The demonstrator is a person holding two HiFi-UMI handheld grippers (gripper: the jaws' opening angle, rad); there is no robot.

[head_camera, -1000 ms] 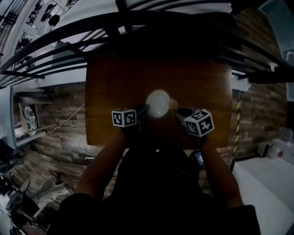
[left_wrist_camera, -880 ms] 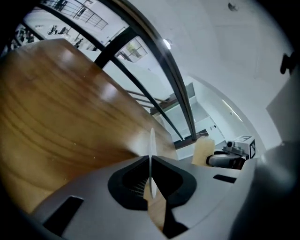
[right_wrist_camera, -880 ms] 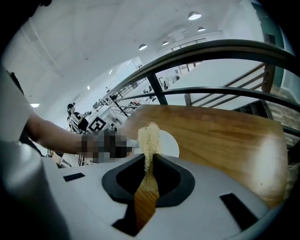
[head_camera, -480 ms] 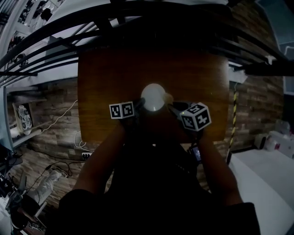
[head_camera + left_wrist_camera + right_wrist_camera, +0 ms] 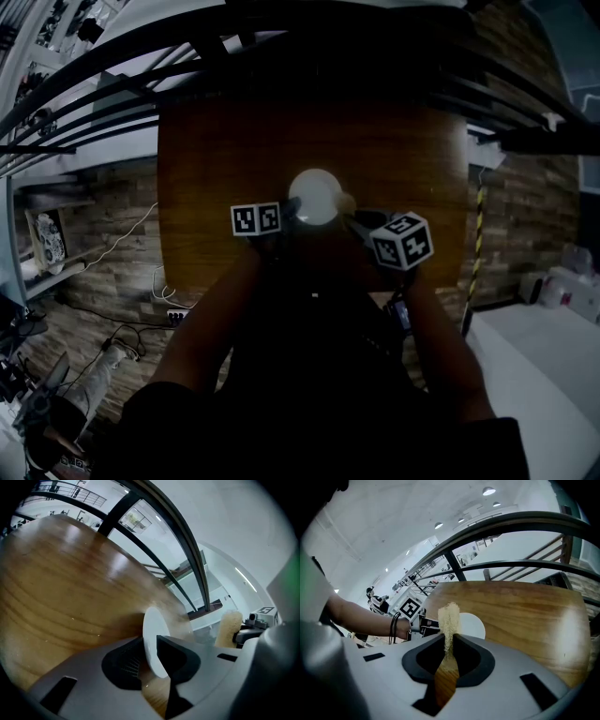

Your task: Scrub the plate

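— Head view, dim: white plate (image 5: pixel 315 197) at the middle of the wooden table (image 5: pixel 375 150), toward its near edge.
— Gripped?
— No. Rim between the jaws of the left gripper (image 5: pixel 291 213), just now opening, gap at one pad: released.
— And the right gripper (image 5: pixel 352 218)?
— Clenched on the wooden handle of a brush (image 5: pixel 449 616), bristles pointing outward, over the table's near edge, right of centre.
— Bristles on the plate?
— Cannot tell.
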